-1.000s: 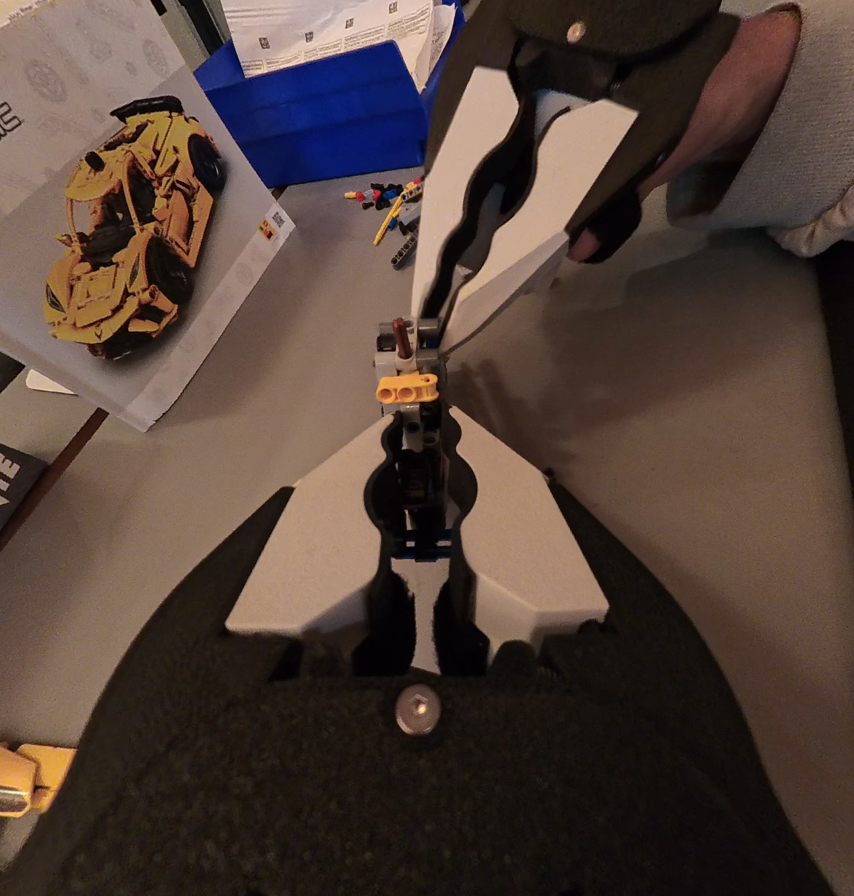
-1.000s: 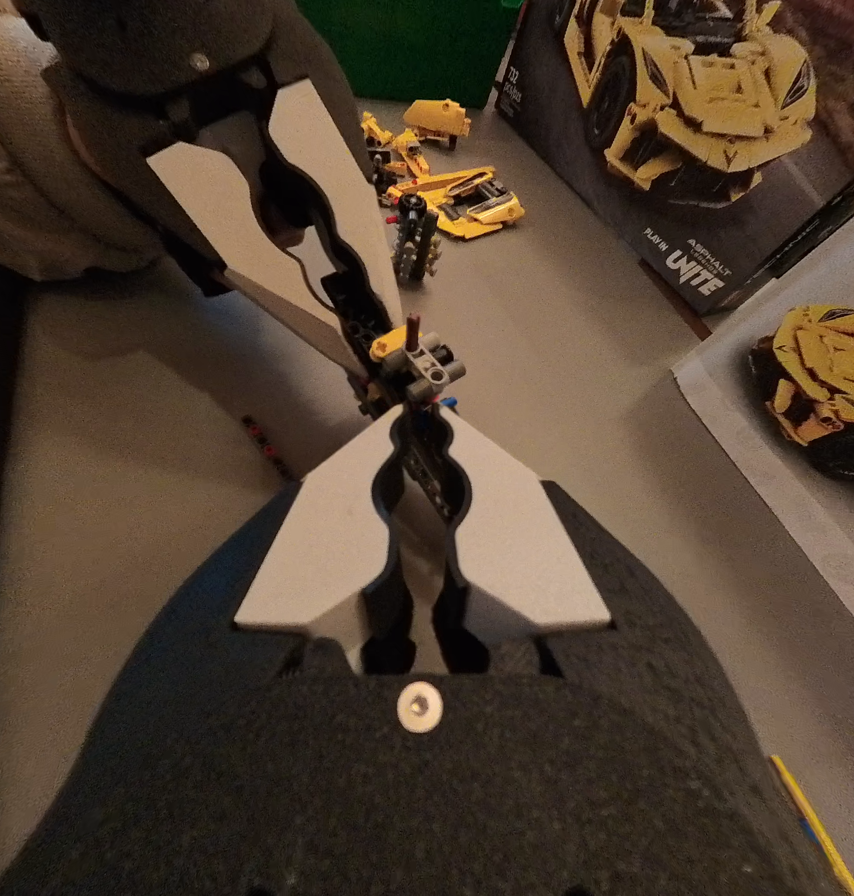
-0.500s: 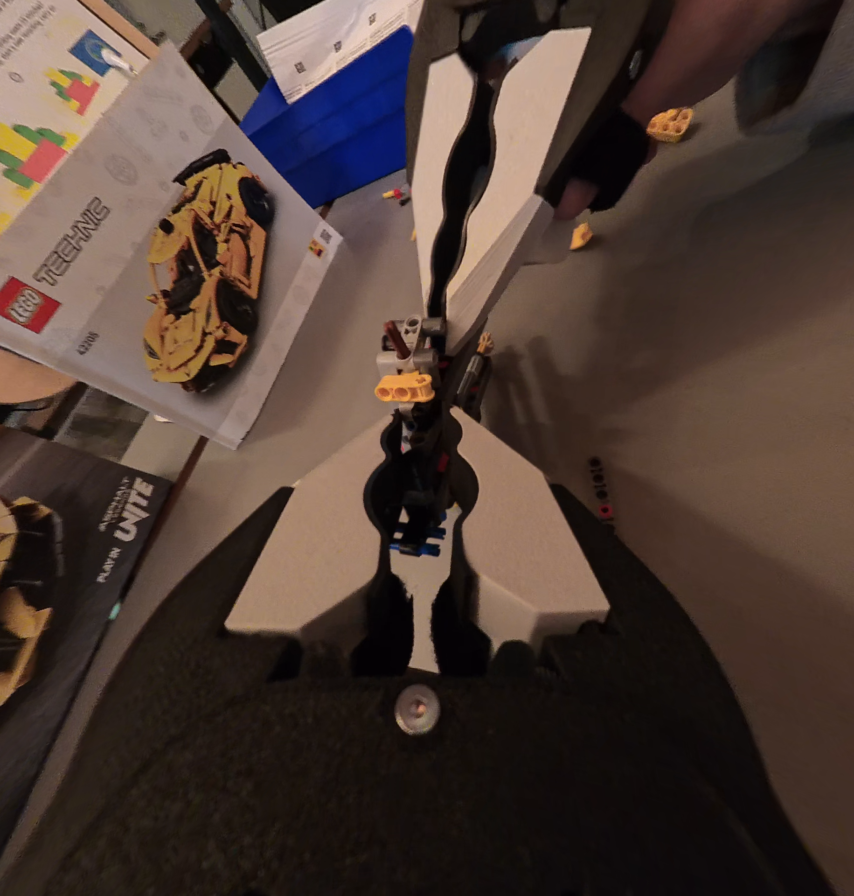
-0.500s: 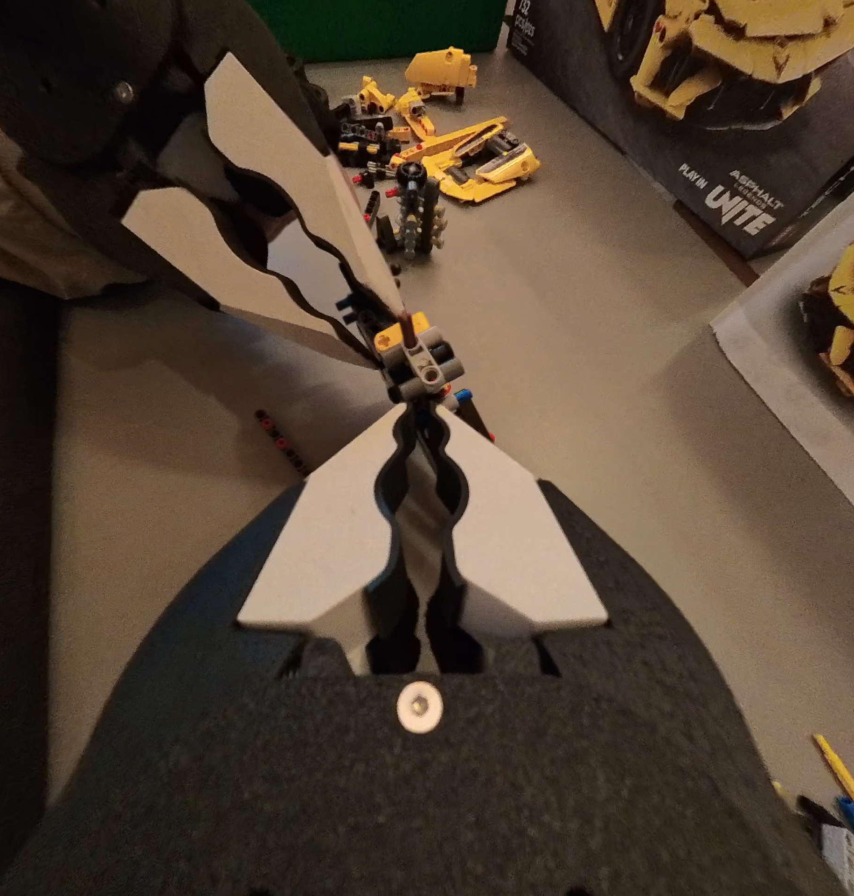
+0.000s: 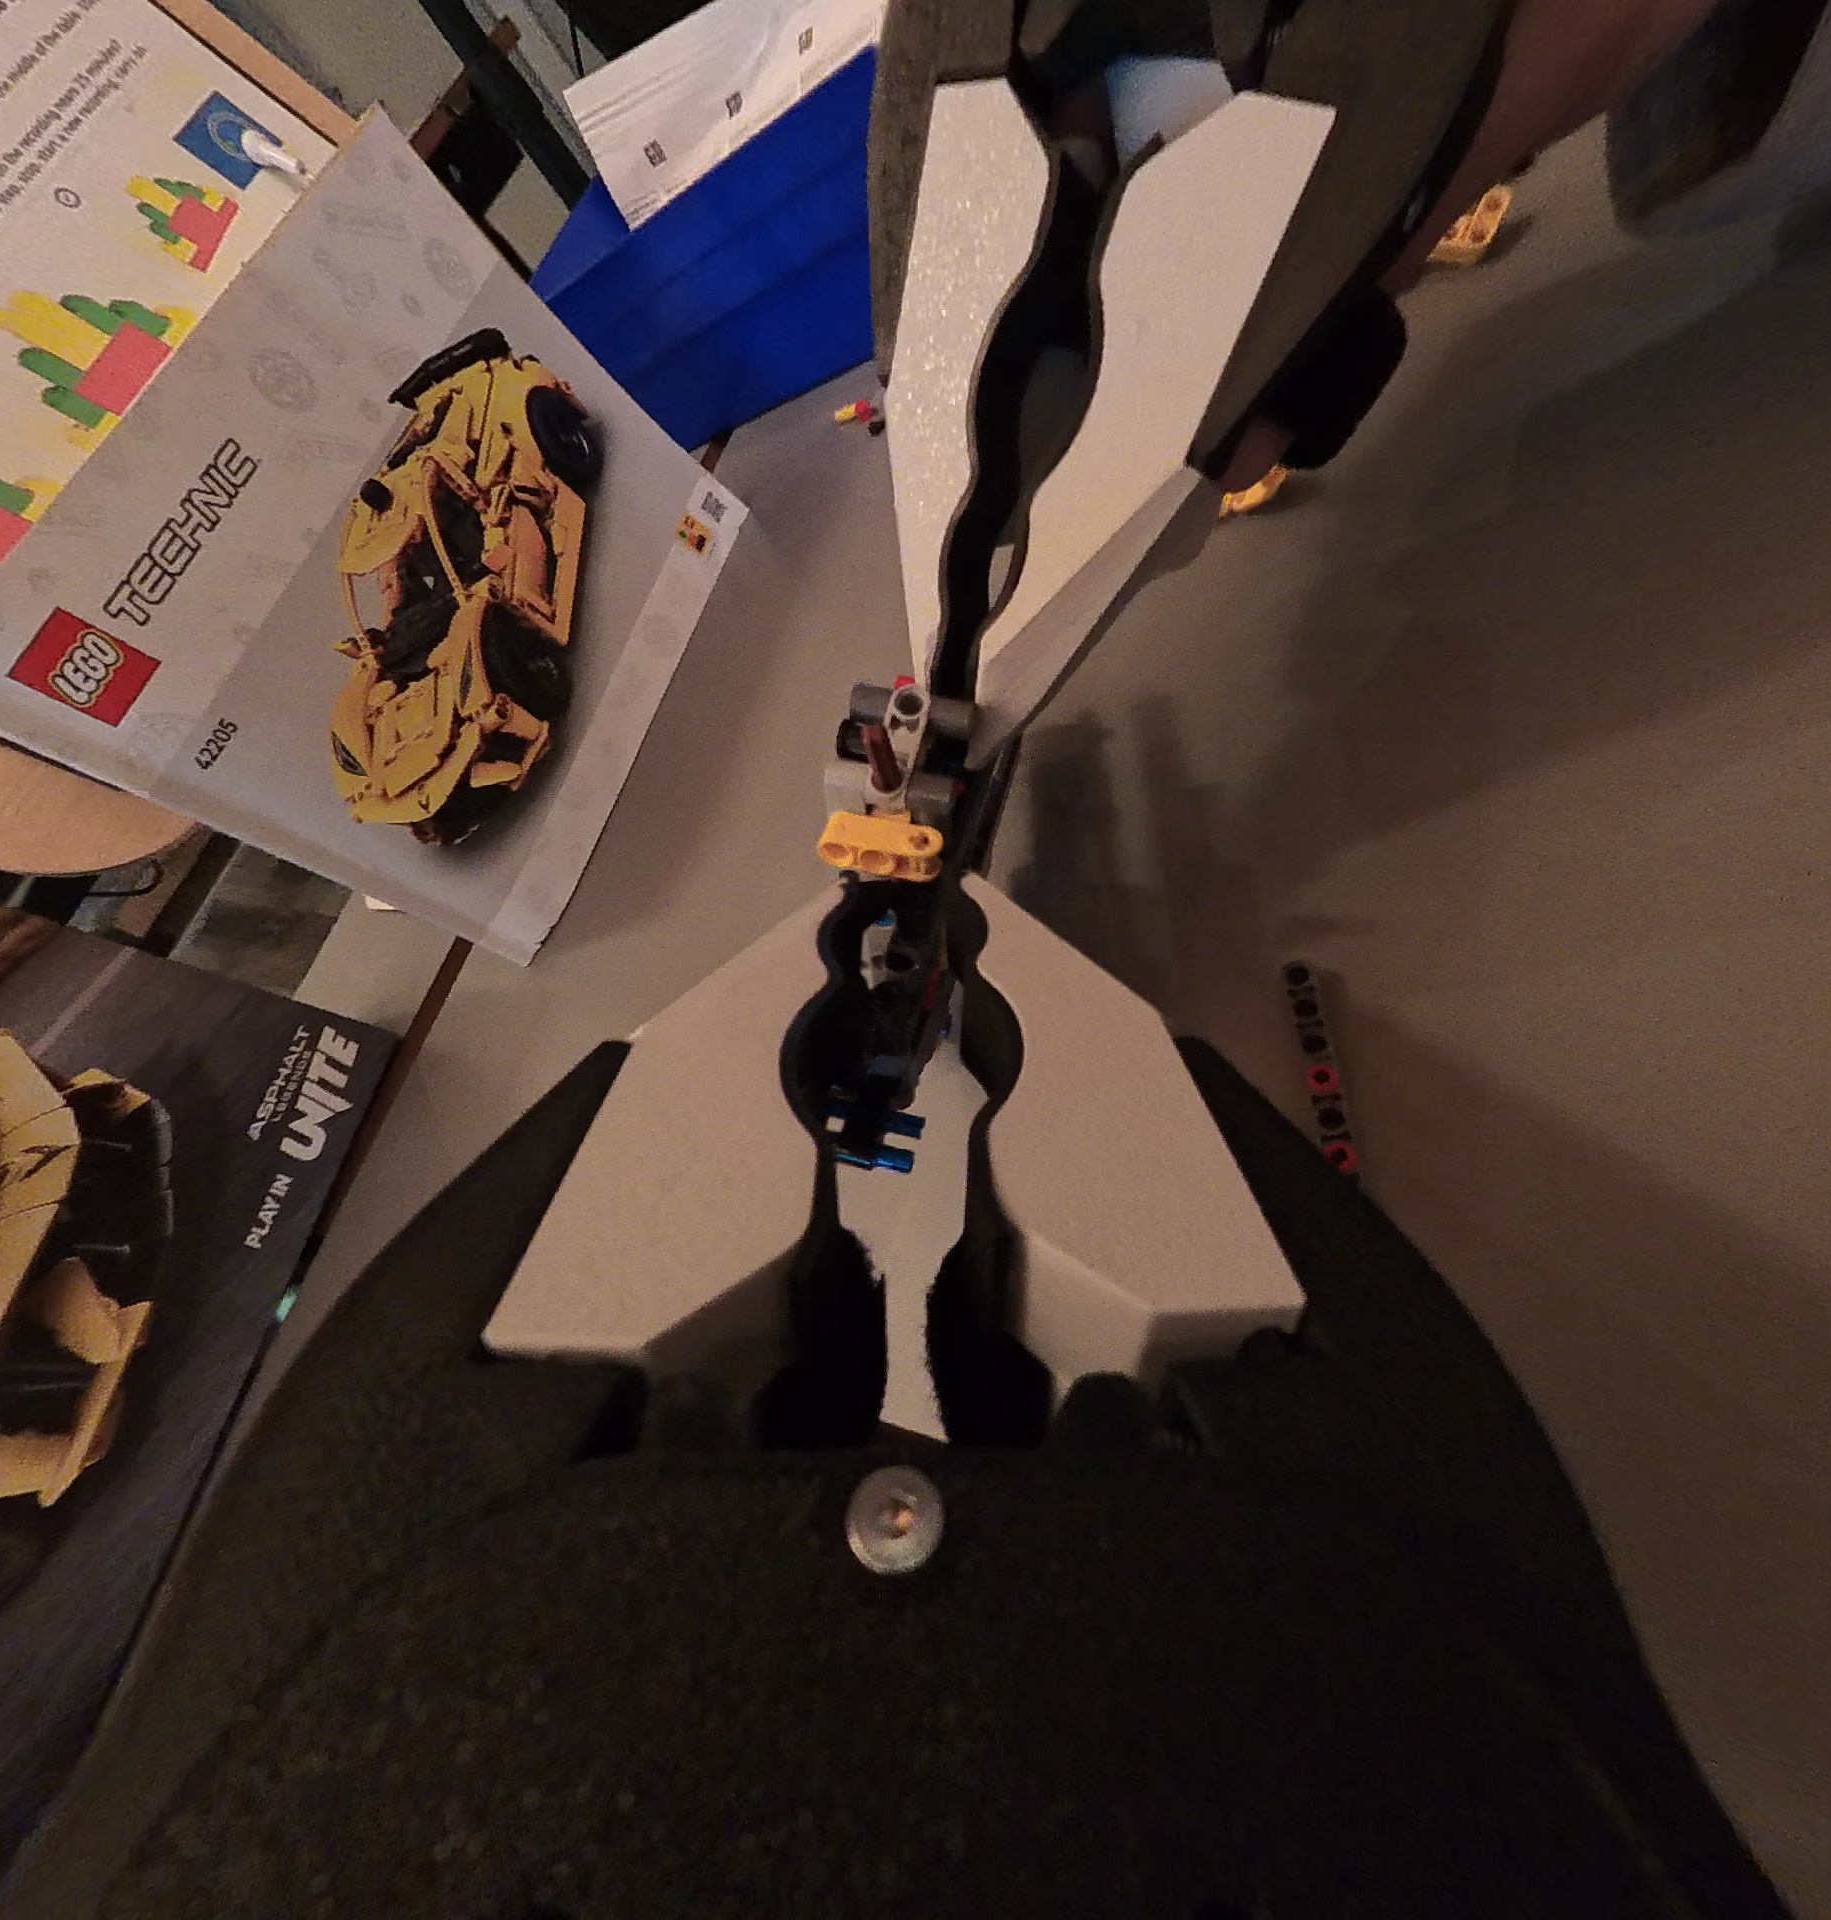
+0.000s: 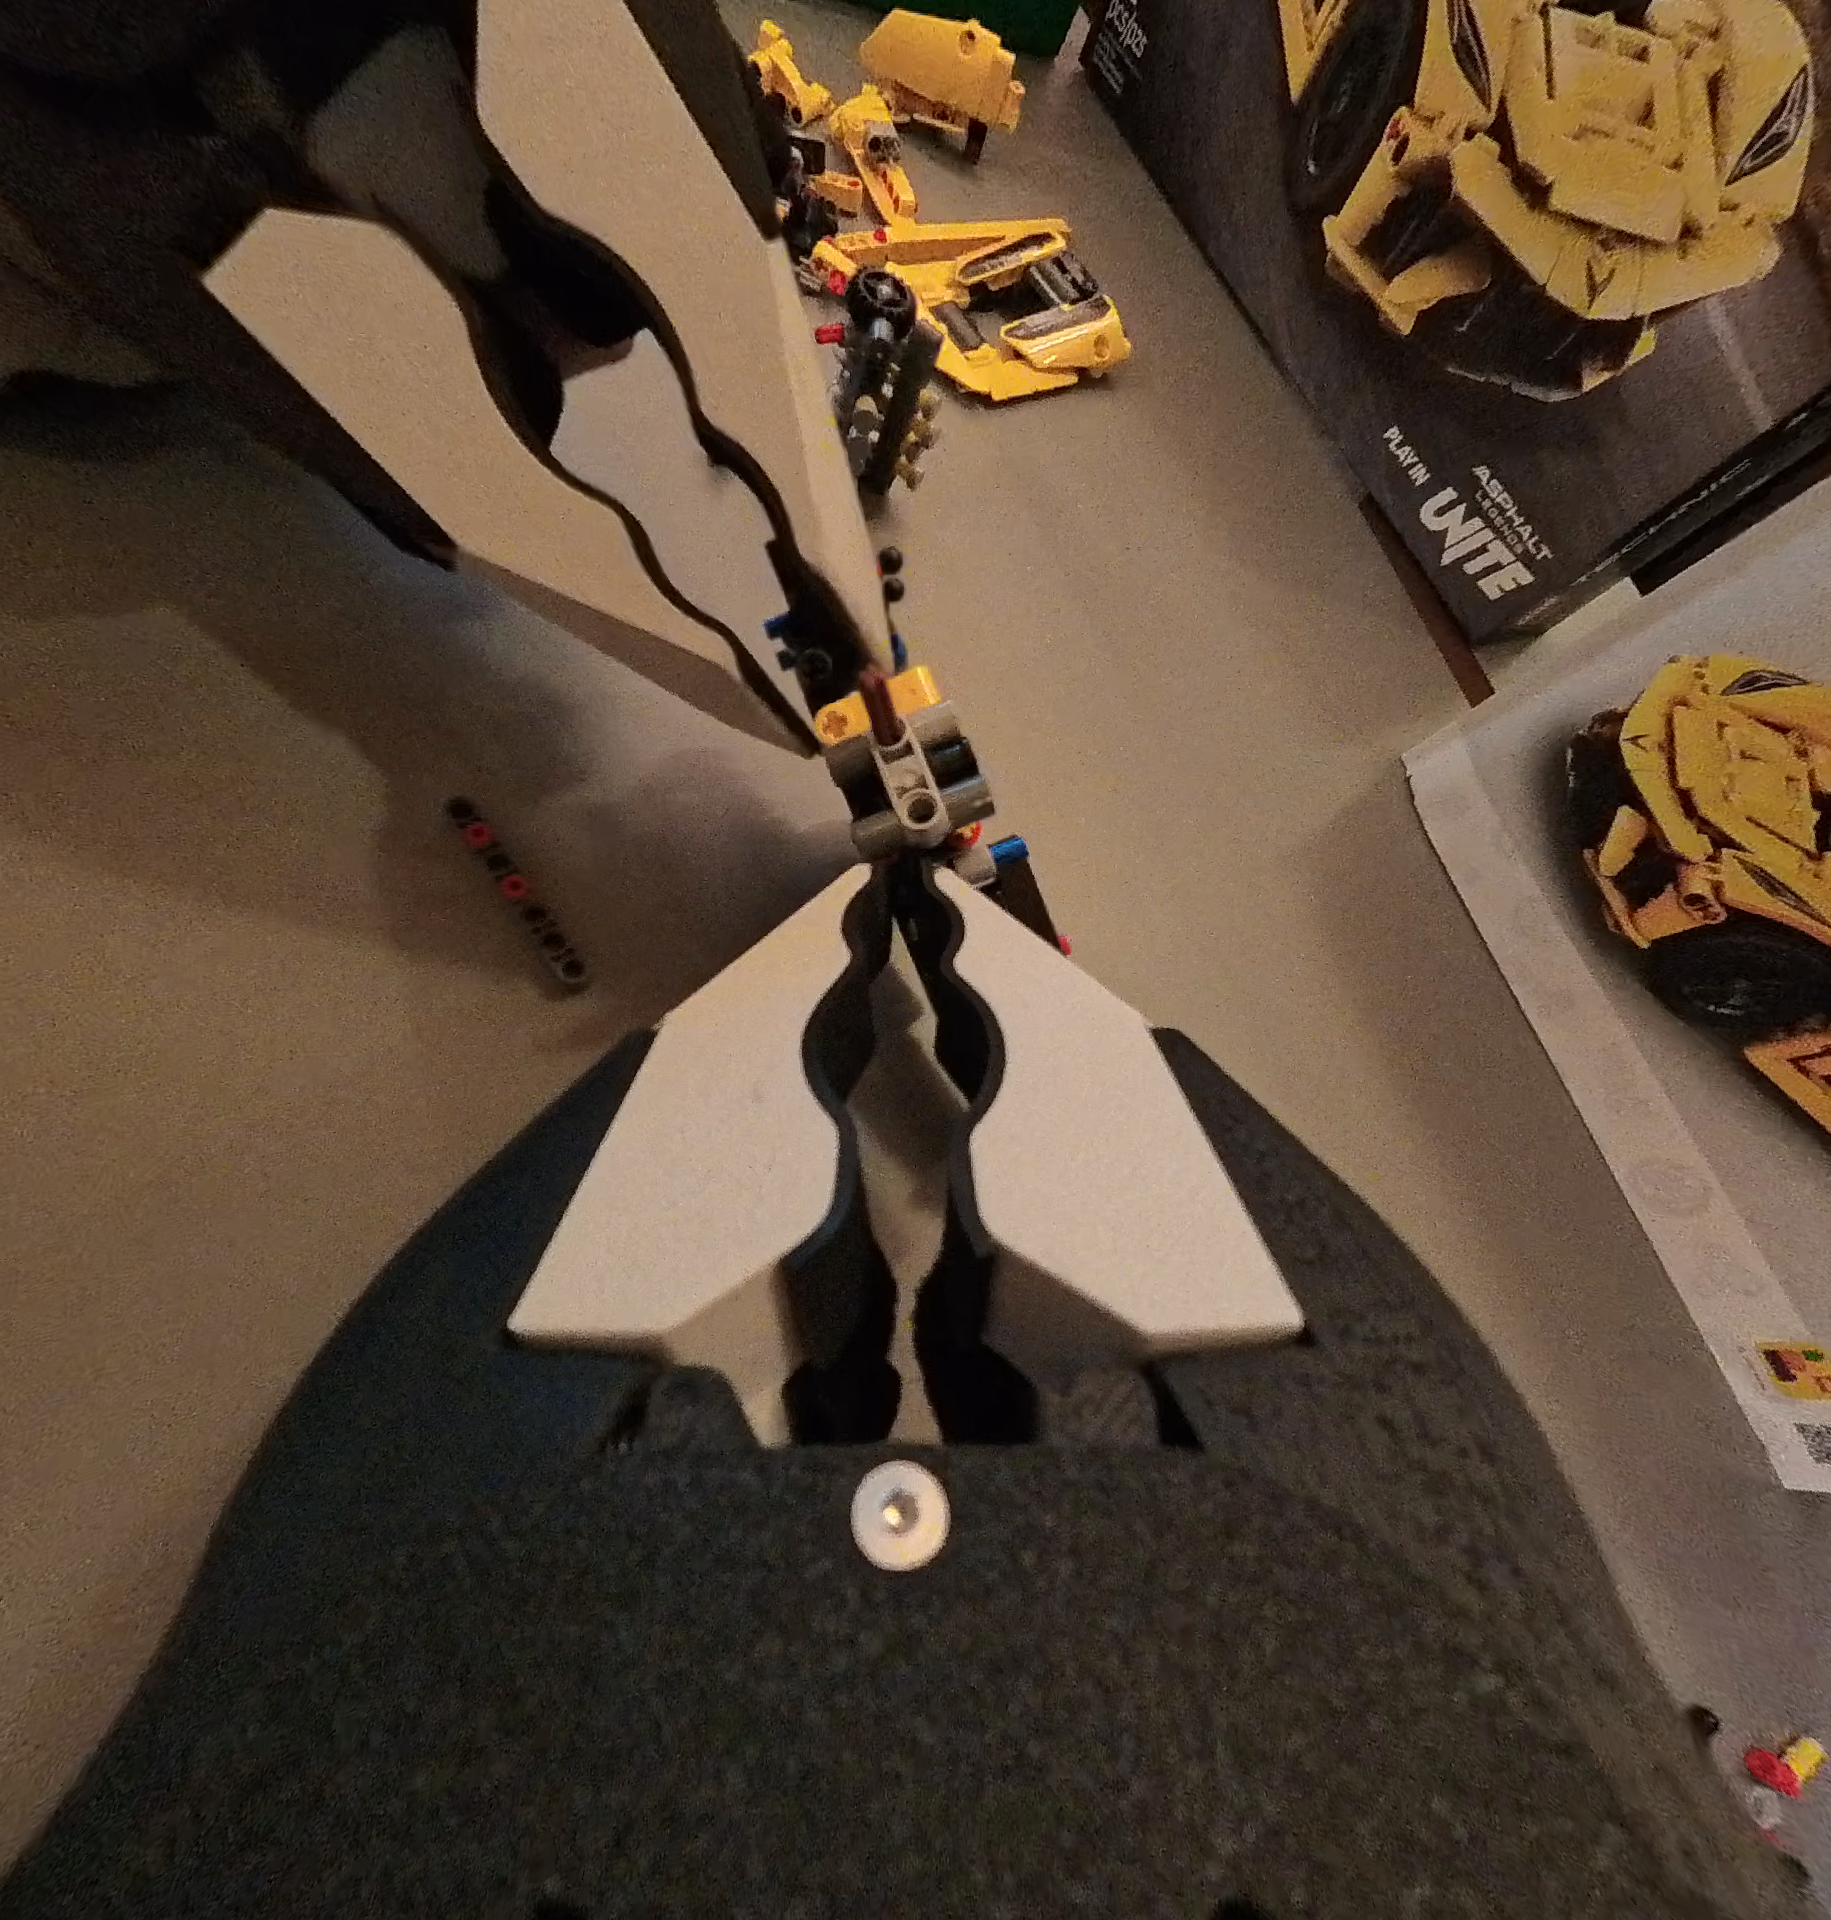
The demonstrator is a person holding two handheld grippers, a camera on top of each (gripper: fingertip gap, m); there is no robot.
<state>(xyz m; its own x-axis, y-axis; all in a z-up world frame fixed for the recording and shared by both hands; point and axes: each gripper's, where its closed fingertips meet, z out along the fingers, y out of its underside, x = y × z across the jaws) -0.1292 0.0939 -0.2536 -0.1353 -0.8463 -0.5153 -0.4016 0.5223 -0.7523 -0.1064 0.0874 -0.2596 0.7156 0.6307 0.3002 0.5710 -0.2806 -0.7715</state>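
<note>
Assembly: small brick-built assembly (image 5: pixel 895 831) of black beams, grey connectors, a yellow connector and blue pins, held in the air above the grey table (image 5: pixel 1513 831) between the two grippers, which meet tip to tip over it.
Left gripper: left gripper (image 5: pixel 895 904), its white fingers (image 5: pixel 703 1122) drawn in close and clamped on the black beam end of the assembly; the blue pins sit in the gap between the jaws, the yellow connector just past the tips.
Right gripper: right gripper (image 6: pixel 903 883), jaws nearly closed and pinching the opposite, grey-connector end; a dark beam runs back between its fingers (image 6: pixel 1087 1132).
Stub axle: brown axle (image 6: pixel 878 701) stands up out of the grey connector.
Loose beam: black beam with red pins (image 6: pixel 516 894) lies on the table, apart from the grippers, on the side away from the booklet.
Booklet: instruction booklet (image 5: pixel 371 540) with a yellow car on its cover, overhanging the table's edge.
Box: dark product box (image 6: pixel 1513 260) picturing the same car, at the table's edge beside the booklet.
Built parts: yellow bodywork sections (image 6: pixel 984 281) and a black-and-grey sub-assembly (image 6: pixel 885 384) on the table by the box.
Bin: blue bin (image 5: pixel 724 281) holding white papers, beyond the booklet.
</note>
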